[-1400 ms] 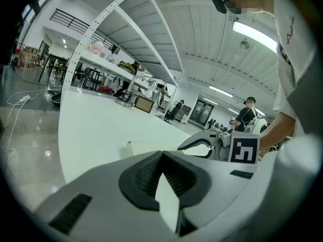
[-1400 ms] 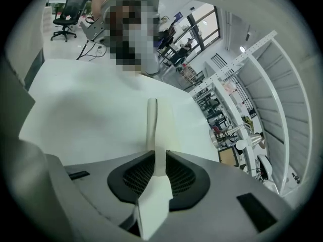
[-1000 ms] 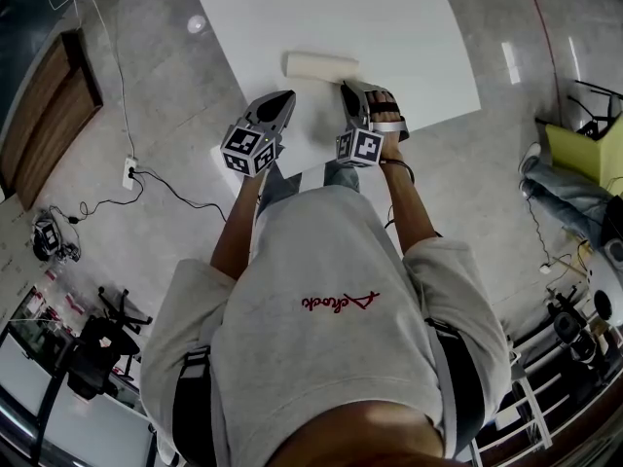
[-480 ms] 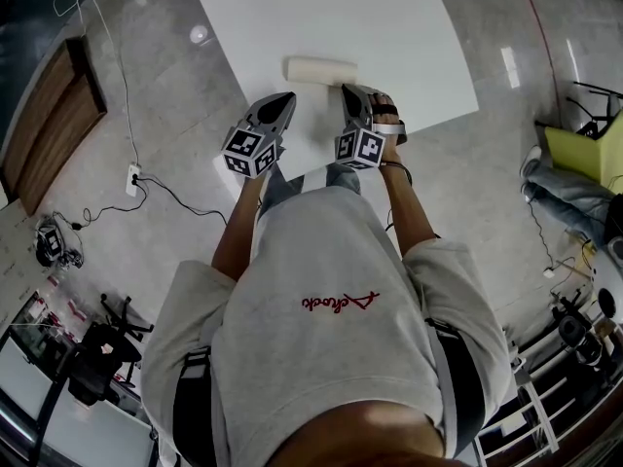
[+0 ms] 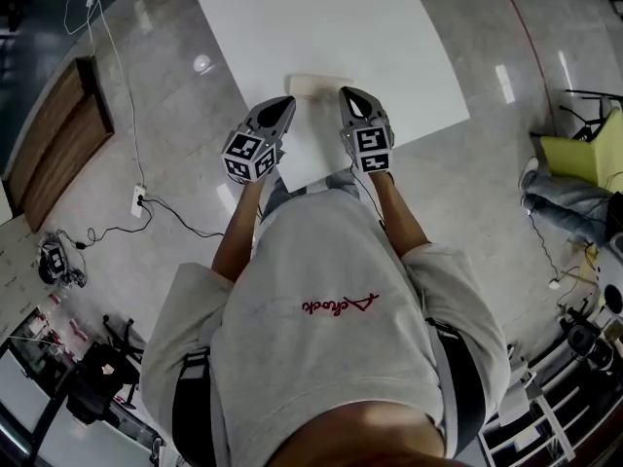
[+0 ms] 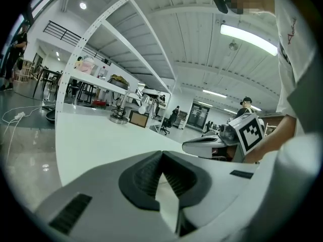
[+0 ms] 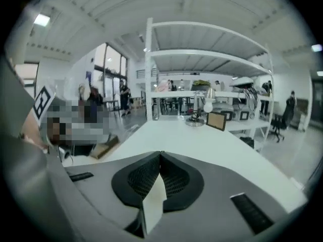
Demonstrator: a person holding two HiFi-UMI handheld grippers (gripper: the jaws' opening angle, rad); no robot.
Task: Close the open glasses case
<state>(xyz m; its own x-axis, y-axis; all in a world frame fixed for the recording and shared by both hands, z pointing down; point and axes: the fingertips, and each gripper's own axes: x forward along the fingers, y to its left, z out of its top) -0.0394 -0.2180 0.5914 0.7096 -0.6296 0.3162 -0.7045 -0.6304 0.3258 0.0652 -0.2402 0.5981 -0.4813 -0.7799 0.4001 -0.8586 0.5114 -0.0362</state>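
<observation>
The cream glasses case (image 5: 316, 84) lies crosswise on the white table (image 5: 321, 17), close to the edge nearest the person. From the head view it reads as one low, rounded bar with no raised lid, so it looks already closed, though it is small and pale there. The left gripper (image 5: 285, 103) and right gripper (image 5: 348, 93) flank its near side, their tips just short of its two ends. Each has its jaws pressed together on nothing. Neither gripper view shows the case, only tabletop ahead. That fits hands held clear, so the case can rest undisturbed.
</observation>
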